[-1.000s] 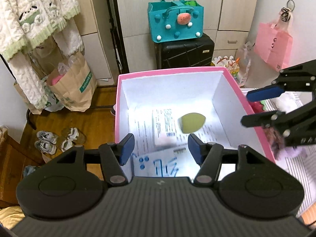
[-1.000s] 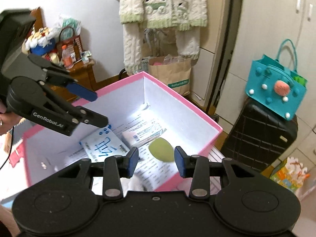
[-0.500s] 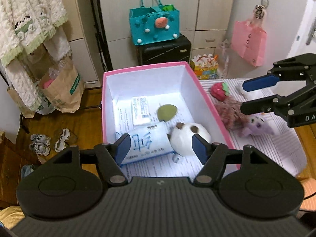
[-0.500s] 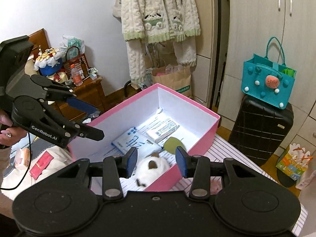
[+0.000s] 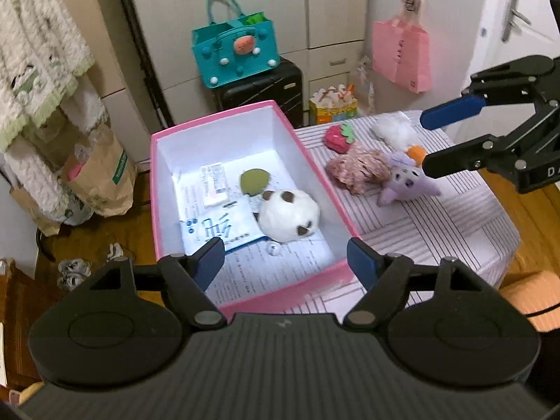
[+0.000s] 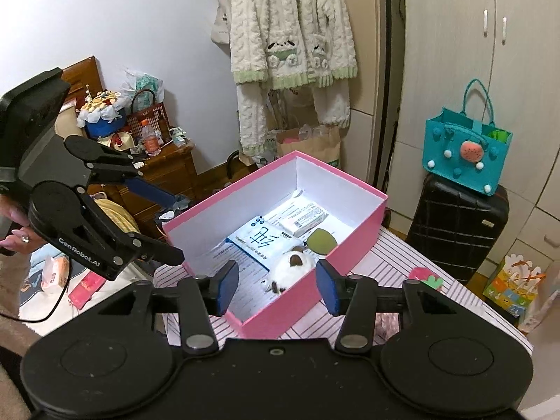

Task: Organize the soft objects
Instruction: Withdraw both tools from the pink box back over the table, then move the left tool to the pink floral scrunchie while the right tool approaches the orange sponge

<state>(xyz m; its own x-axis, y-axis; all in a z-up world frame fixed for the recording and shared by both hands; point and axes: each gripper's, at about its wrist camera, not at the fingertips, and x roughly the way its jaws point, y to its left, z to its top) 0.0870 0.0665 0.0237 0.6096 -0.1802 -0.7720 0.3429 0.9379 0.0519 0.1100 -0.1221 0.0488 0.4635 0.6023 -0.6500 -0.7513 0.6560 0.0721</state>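
Newly revealed striped tablecloth [image 5: 437, 231], plushies [image 5: 406, 180].

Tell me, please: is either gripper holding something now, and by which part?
Nothing is held. The left gripper and the right gripper are both open, with empty space between their fingers. The white plush lies free inside the pink box.

This is a home, probably a bedroom: a fleecy cream robe [image 6: 292, 38] hangs by tall cupboard doors [image 6: 451, 52], a black suitcase [image 6: 458, 224] carries a teal felt bag [image 6: 467, 147], and shoes [image 5: 71, 269] lie on the wooden floor [image 5: 115, 231].
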